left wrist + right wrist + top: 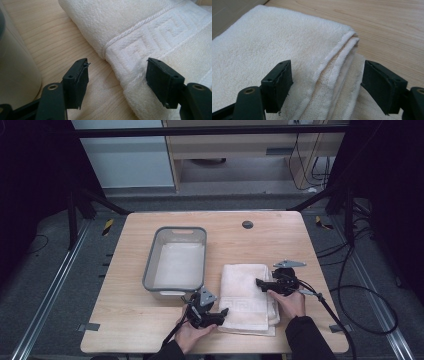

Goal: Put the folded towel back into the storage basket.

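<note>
A folded white towel (pixel 246 295) with a woven key-pattern band lies on the wooden table (pixel 280 240), right of centre near the front edge. My left gripper (pixel 223 311) is at the towel's front left corner. In the left gripper view its jaws (pixel 117 66) stand open astride the towel's folded edge (pixel 112 47), one jaw over bare wood and the other over the terry. My right gripper (pixel 260 283) reaches in from the towel's right side. Its jaws (pixel 327 67) stand open astride the stacked layer edges of the towel (pixel 337 57), not pressing on them.
A grey rectangular bin (pixel 148 270) with a pale inside stands left of the towel, close behind my left gripper; its wall (pixel 15 75) shows in the left gripper view. A round dark grommet (pixel 247 224) sits near the table's far edge. Cables (pixel 350 290) trail off the right side.
</note>
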`<state>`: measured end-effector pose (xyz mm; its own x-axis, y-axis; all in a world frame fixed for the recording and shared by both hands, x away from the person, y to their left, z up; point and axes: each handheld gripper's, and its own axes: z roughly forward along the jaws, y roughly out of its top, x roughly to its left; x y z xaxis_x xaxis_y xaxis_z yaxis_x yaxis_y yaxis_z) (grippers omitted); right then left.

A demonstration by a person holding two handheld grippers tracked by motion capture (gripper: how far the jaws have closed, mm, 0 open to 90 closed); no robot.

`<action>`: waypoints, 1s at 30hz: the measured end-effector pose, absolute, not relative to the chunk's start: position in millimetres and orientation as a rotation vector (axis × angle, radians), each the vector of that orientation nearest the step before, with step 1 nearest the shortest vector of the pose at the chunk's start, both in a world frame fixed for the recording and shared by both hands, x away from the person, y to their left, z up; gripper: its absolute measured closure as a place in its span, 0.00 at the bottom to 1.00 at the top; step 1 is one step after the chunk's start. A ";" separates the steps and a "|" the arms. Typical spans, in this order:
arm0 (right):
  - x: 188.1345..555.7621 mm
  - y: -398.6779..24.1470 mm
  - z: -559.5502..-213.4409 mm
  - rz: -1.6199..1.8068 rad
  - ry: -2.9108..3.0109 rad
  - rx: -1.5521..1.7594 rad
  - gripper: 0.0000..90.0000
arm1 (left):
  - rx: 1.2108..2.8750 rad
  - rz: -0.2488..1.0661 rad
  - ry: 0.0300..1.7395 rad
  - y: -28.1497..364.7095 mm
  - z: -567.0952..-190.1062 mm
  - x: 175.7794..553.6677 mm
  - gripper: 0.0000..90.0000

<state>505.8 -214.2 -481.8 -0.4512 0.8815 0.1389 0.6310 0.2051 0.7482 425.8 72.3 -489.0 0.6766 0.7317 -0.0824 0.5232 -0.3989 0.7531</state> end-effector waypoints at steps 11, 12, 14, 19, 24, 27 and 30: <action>506.9 -211.4 -487.3 1.063 2.182 1.436 0.28 | 2.113 0.315 0.979 68.8 -495.2 429.7 0.37; 507.2 -211.1 -487.9 1.063 2.184 1.446 0.28 | 2.114 0.312 0.981 68.7 -495.4 429.9 0.37; 507.8 -210.8 -488.8 1.061 2.189 1.451 0.28 | 2.116 0.311 0.982 68.3 -495.6 430.1 0.37; 509.5 -210.8 -491.2 1.064 2.199 1.483 0.29 | 2.124 0.292 0.988 67.5 -496.2 432.2 0.39; 511.3 -215.3 -495.5 1.114 2.204 1.550 0.31 | 2.131 0.247 0.981 67.5 -496.7 434.7 0.44; 511.5 -214.7 -495.5 1.120 2.211 1.564 0.34 | 2.127 0.210 0.990 67.7 -496.7 436.6 0.47; 511.4 -214.3 -495.6 1.130 2.218 1.570 0.38 | 2.120 0.172 0.994 67.7 -497.1 438.0 0.51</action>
<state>511.4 -214.3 -495.6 -0.4166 0.8720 0.2571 0.7204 0.1442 0.6784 438.0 67.7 -497.1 0.6861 0.7024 -0.1895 0.5982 -0.3965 0.6964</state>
